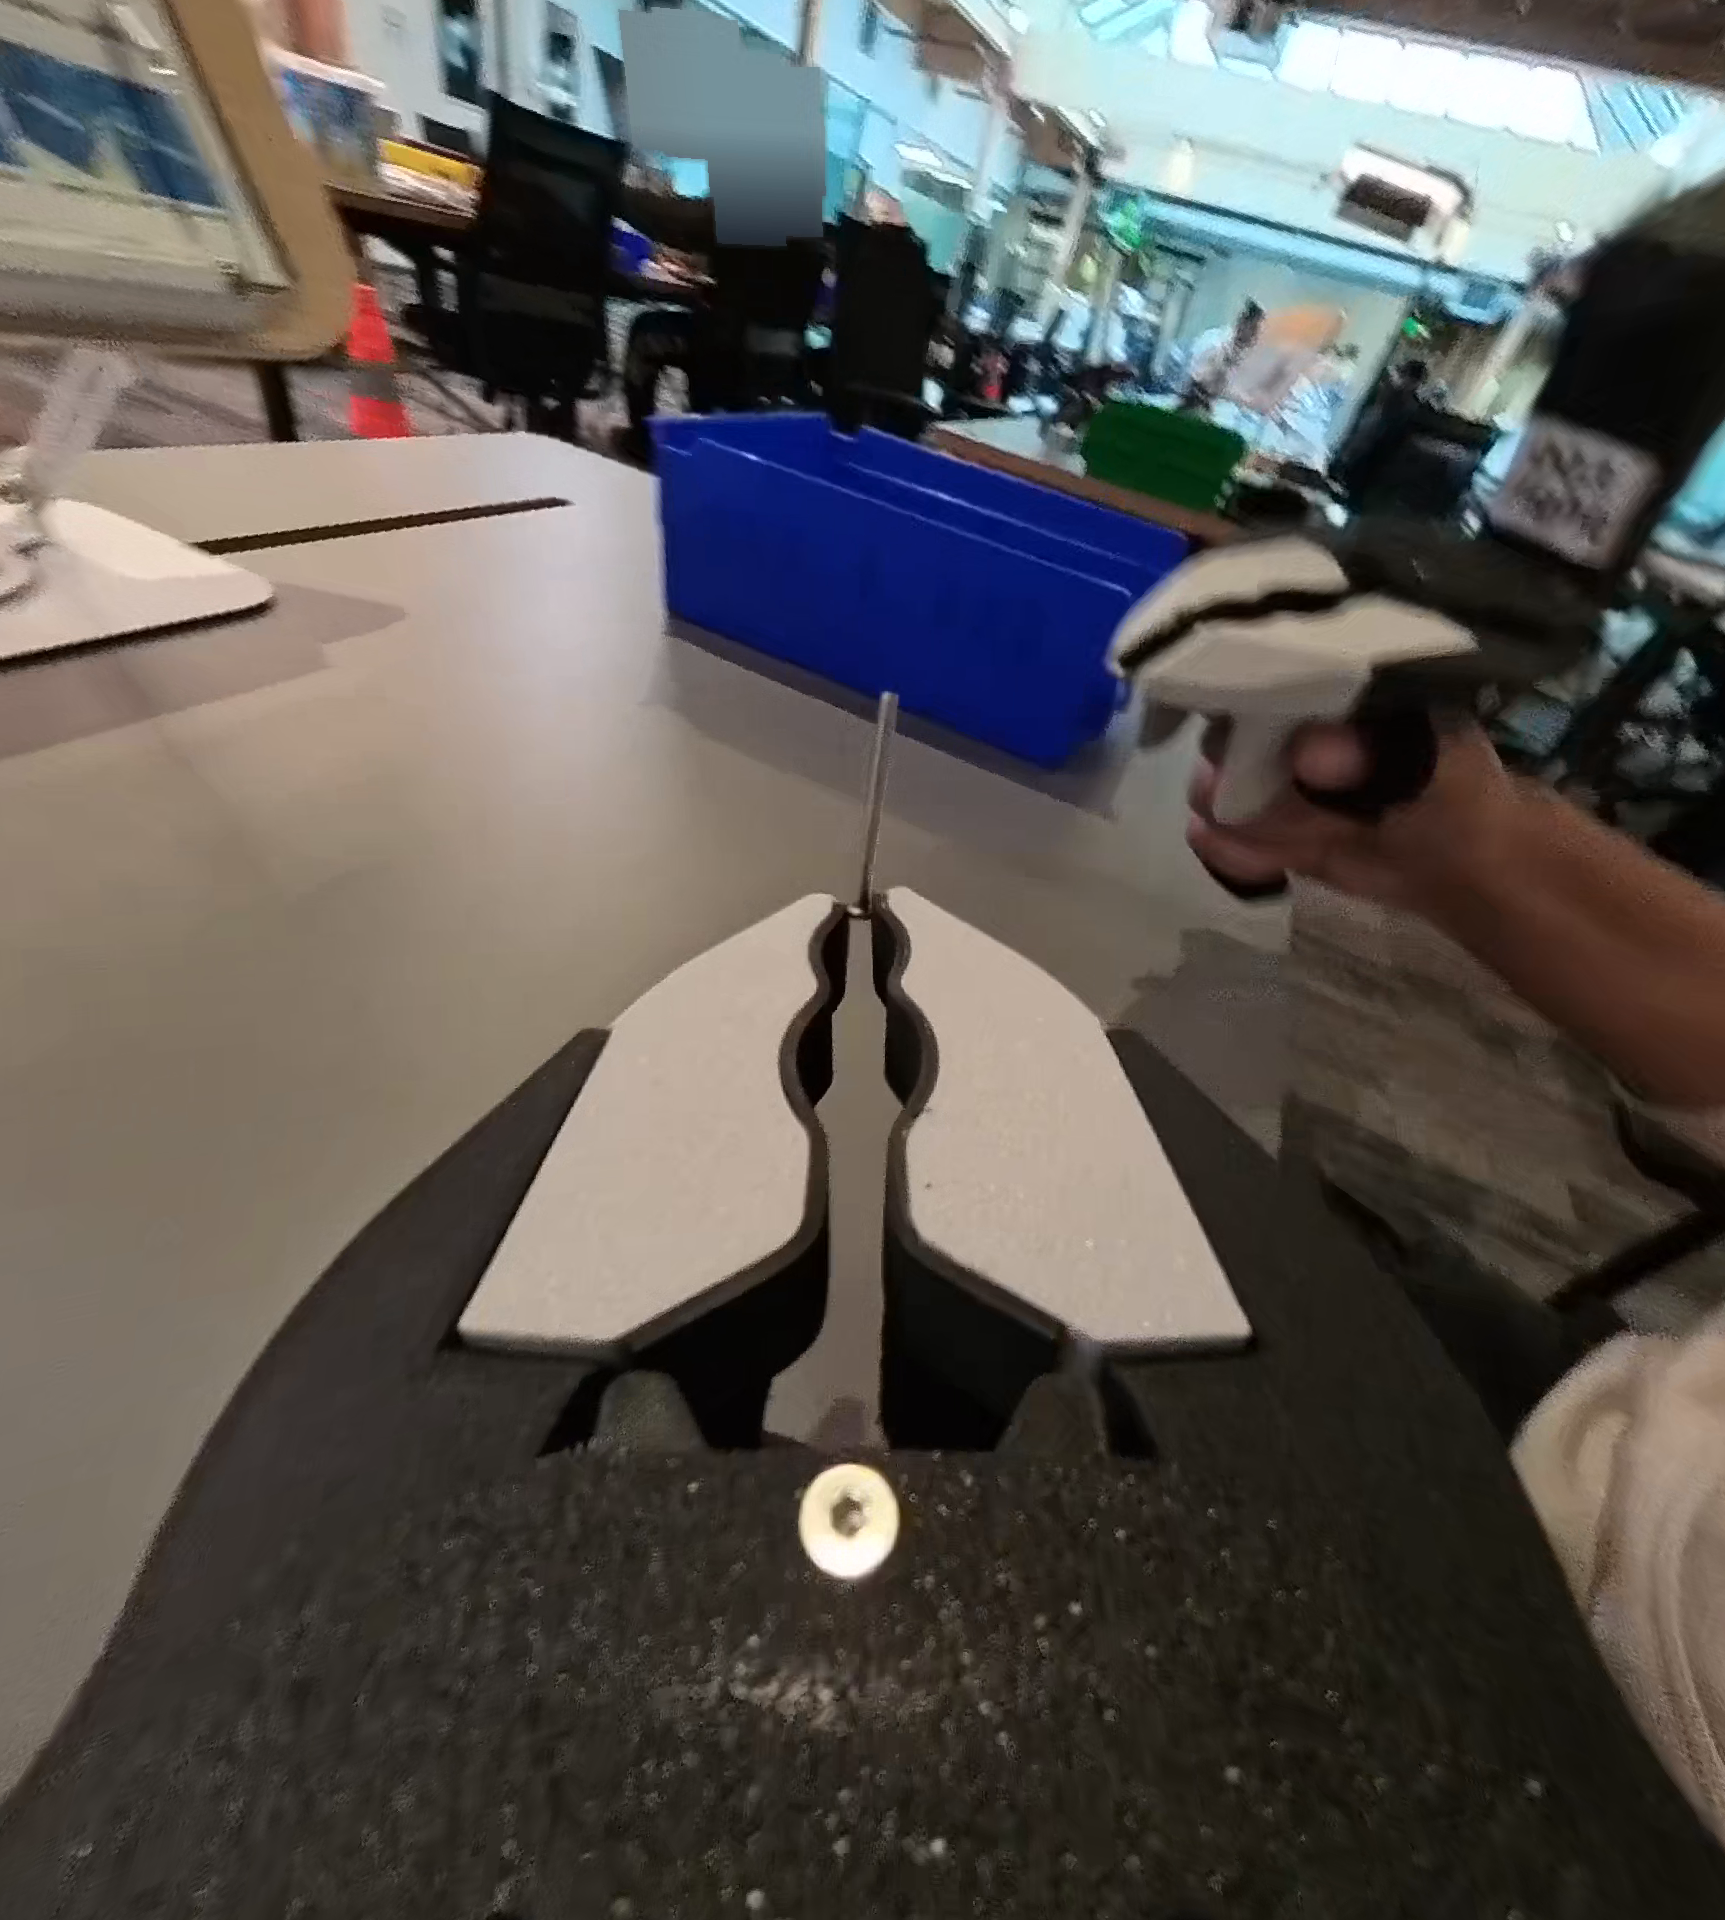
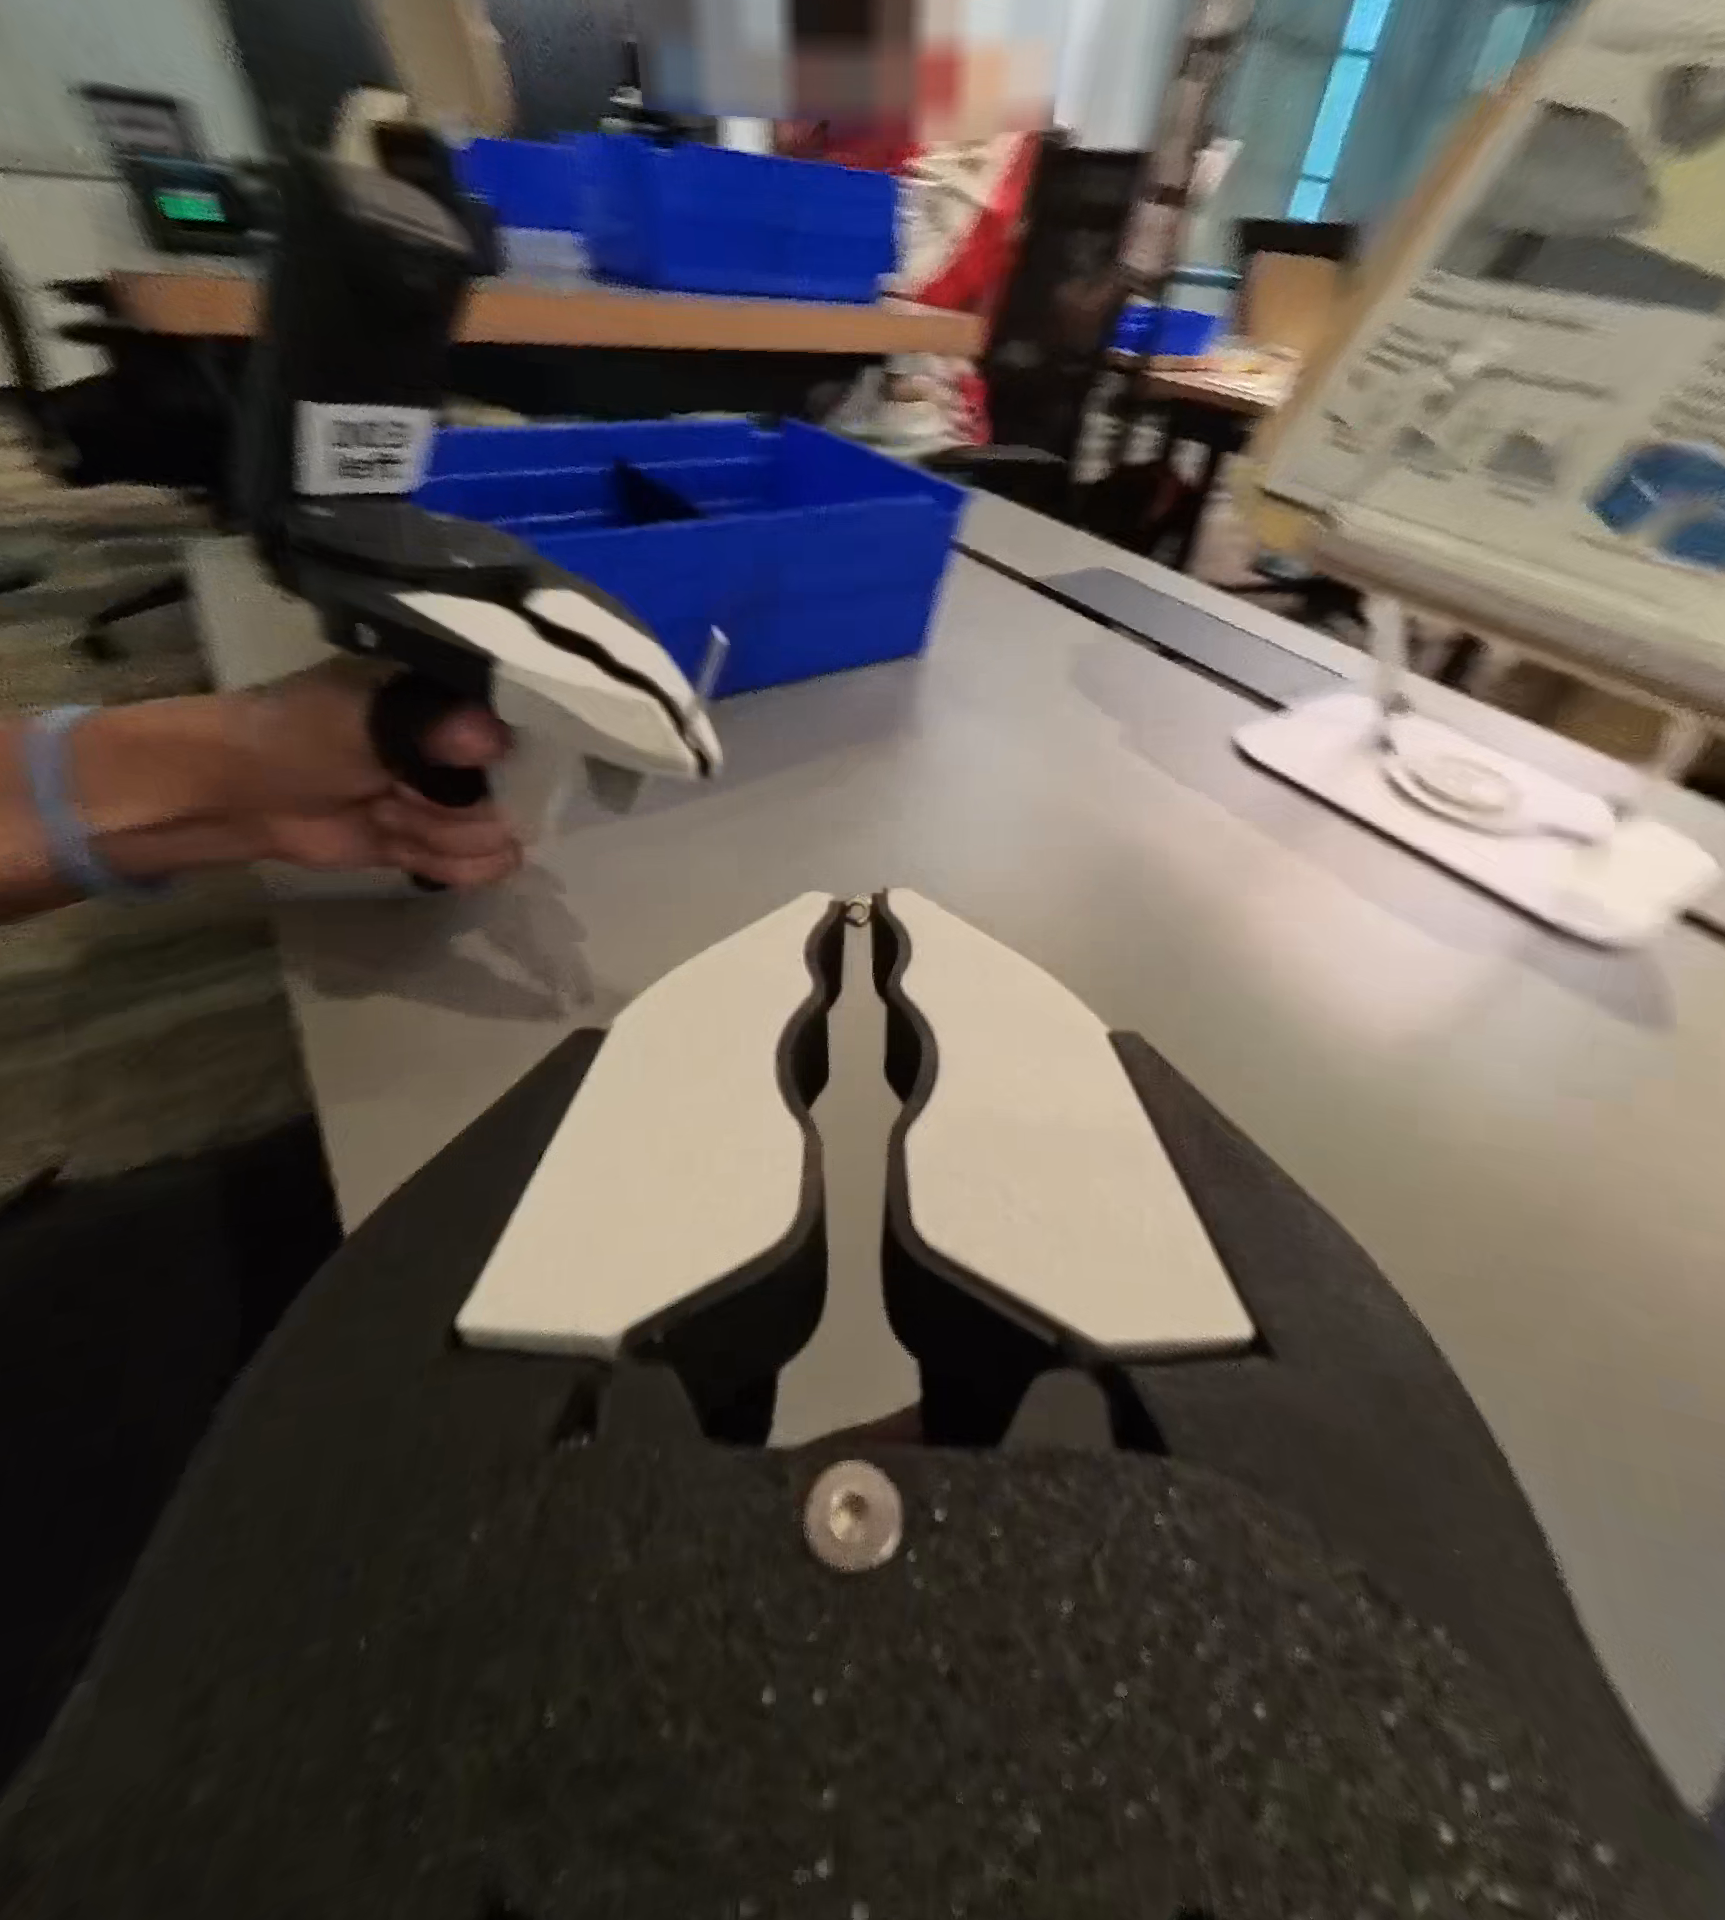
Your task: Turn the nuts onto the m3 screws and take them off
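My left gripper [image 1: 863,906] is shut on the head end of a long thin m3 screw [image 1: 879,800] that stands upright from its fingertips. In the right wrist view the left gripper [image 2: 697,750] shows at the left with the screw [image 2: 713,662] sticking up. My right gripper [image 2: 860,906] is shut on a small metal nut [image 2: 856,911] pinched between its tips. In the left wrist view the right gripper [image 1: 1133,649] shows at the right, well apart from the screw, with its jaws together. Both are held above the grey table [image 1: 370,831].
A blue divided bin [image 1: 899,577] stands on the table behind the screw; it also shows in the right wrist view [image 2: 723,540]. A white flat stand [image 2: 1460,800] with a clear holder lies at the table's far side. A poster board [image 2: 1585,343] stands beyond it. A person's hand [image 1: 1357,821] holds the right gripper.
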